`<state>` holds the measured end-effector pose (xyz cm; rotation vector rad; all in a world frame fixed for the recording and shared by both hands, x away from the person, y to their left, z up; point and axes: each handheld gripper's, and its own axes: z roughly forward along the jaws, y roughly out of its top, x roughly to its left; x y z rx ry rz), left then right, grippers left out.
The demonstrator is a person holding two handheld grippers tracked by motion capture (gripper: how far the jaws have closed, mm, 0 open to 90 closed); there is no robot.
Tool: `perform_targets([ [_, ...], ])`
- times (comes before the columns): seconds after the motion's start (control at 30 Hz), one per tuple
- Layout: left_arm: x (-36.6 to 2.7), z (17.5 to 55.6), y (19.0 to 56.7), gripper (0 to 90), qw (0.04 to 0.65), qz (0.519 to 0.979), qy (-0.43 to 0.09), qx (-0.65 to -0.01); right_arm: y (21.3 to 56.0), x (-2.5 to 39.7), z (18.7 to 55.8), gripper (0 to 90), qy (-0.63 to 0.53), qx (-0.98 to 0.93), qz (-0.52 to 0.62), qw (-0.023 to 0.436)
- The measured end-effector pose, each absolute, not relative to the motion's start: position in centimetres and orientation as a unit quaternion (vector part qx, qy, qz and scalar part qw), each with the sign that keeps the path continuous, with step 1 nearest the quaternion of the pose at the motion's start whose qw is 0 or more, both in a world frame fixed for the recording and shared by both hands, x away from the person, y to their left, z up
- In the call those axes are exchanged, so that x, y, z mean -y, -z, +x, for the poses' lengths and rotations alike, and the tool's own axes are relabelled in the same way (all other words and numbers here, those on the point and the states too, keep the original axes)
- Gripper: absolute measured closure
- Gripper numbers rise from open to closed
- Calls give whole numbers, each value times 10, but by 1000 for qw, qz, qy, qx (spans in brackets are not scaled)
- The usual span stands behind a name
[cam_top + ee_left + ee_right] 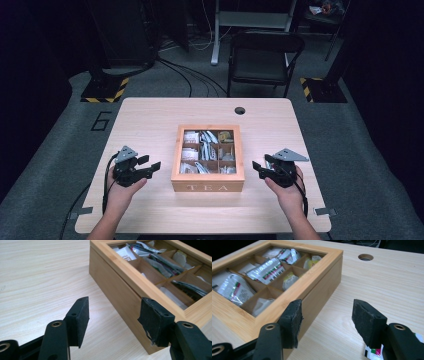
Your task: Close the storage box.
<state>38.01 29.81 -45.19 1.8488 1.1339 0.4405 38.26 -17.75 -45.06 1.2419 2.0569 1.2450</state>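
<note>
Sitting mid-worktop (150,115), the tea box (207,186) had a gripper on each side. Left gripper (148,168) was just beside its left wall with jaws spread, nothing between them, box corner right by the far jaw. Right gripper (261,169) mirrored that by the right wall, jaws spread too, and a sachet (373,351) lay under it.

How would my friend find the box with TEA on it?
Look at the middle of the pale wooden table, between the two black grippers. There sits a square bamboo box with a window lid showing sachets in compartments. It alone has TEA lettered on its front.
</note>
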Motion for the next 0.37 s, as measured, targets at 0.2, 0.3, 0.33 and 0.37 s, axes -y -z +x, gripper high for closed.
perform_targets([
  [0.2, -300, 382, 462, 392, 438, 749, -179, -463, 462, 180, 384, 402, -438, -746, 451, 218],
  [0.3, -301, 382, 466, 380, 436, 752, -178, -462, 469, 181, 385, 390, -430, -753, 451, 212],
  [0.33, -301, 383, 468, 375, 436, 752, -178, -462, 471, 181, 385, 390, -427, -755, 449, 214],
  [0.37, -302, 384, 470, 364, 433, 754, -176, -461, 473, 180, 386, 391, -422, -759, 445, 221],
])
